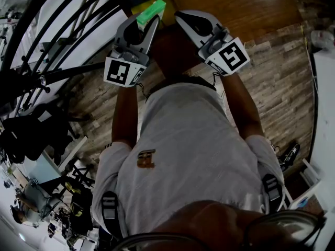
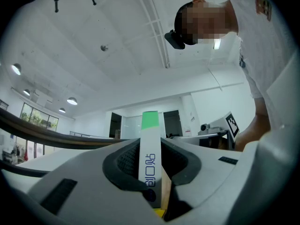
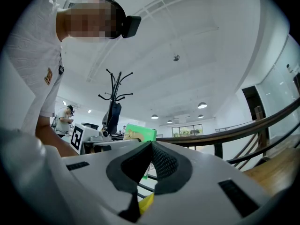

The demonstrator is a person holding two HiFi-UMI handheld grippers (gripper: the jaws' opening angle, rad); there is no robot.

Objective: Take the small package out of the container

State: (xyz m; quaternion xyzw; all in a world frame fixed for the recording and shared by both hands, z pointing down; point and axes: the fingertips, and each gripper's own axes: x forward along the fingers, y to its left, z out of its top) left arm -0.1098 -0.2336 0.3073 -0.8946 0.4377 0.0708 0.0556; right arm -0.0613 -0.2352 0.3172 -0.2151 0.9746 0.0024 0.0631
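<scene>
Left claw (image 2: 151,146) clamps one small package (image 2: 150,125).

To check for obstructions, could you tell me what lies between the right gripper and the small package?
Nothing; the head view shows a bare gap between the right gripper and the small package, which the left gripper holds.

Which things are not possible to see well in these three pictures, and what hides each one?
- The container: no view shows it clearly.
- Lower end of the small package: left gripper view, sunk inside the left gripper, which is shut on it.
- The drawing on its green face: right gripper view, too small and partly behind the shut, empty right gripper.
- Floor under the hands: head view, hidden by the person's torso.
</scene>
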